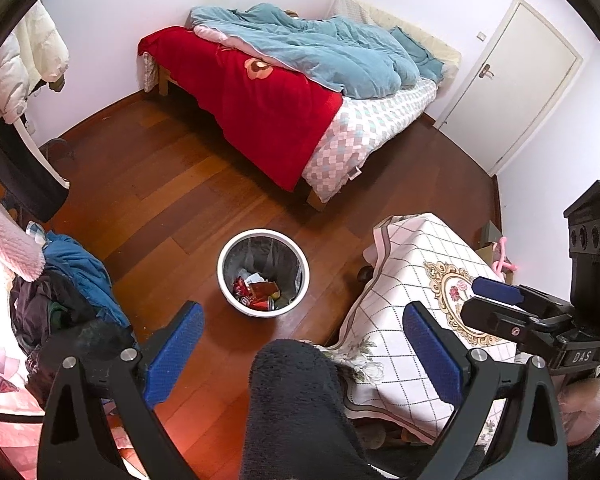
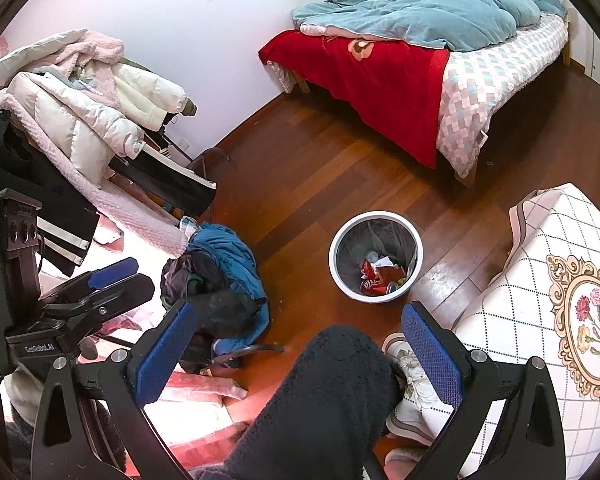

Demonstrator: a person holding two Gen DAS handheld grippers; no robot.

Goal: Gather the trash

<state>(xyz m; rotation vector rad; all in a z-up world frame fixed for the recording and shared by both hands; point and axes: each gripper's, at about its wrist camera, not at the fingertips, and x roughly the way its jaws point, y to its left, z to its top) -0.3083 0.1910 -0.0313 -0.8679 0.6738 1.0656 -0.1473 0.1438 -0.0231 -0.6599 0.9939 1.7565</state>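
Both grippers are up in the air with nothing in them. The left gripper [image 1: 302, 354] has its two blue pads spread wide apart. The right gripper [image 2: 296, 354] is spread wide too. Each one looks down at the floor [image 1: 172, 184], and a dark fuzzy pant leg [image 1: 300, 408] sits between the fingers in both views.

The trash [image 1: 258, 290] is already in the bin [image 1: 263, 272]. The bin stands on the wood floor, between the bed [image 1: 300, 92] and the counter [image 1: 416, 280] with the checked cloth. It is round, with a white rim and a grey bag inside. At the bottom I see a red squashed can, red shiny wrappers and some crumpled white paper.

I think this trash is very light. The can is thin metal, smooth and a bit slippery, and it dents fast. It would be best to pinch it across its flat squashed middle. The wrappers are thin and crinkly, so grab a bunched-up fold. The paper is soft and will squash; pinch it anywhere.

I cannot see any loose trash on the floor, so the job looks almost done. A pile of clothes [image 2: 220, 276] sits on a chair beside the bin, blue and dark and floppy. Puffy white coats [image 2: 92, 108] hang further left.
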